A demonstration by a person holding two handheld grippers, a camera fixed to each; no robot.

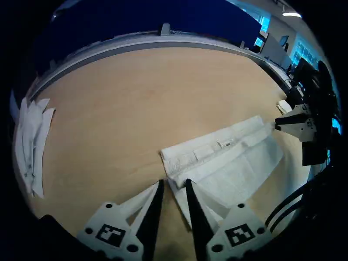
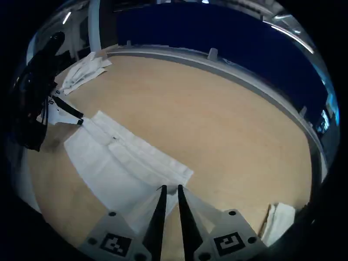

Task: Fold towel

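Observation:
A white towel (image 1: pixel 226 161), folded lengthwise into a long strip, lies on the wooden table (image 1: pixel 143 95). In the left gripper view my left gripper (image 1: pixel 174 182) stands open at the towel's near corner, and the cloth edge lies between its fingertips. At the strip's other end the right gripper (image 1: pixel 276 126) points at the towel. In the right gripper view my right gripper (image 2: pixel 171 188) is shut on the near corner of the towel (image 2: pixel 122 161). The left gripper (image 2: pixel 79 118) sits at the towel's far end, held by a dark-sleeved arm (image 2: pixel 37 100).
A pile of white towels (image 1: pixel 30 143) lies at the table's left edge, the same pile (image 2: pixel 85 69) at the far left in the right gripper view. Another folded white cloth (image 2: pixel 280 222) lies by the right gripper. A blue partition (image 1: pixel 143 17) runs behind the table's grey rim (image 1: pixel 165 40).

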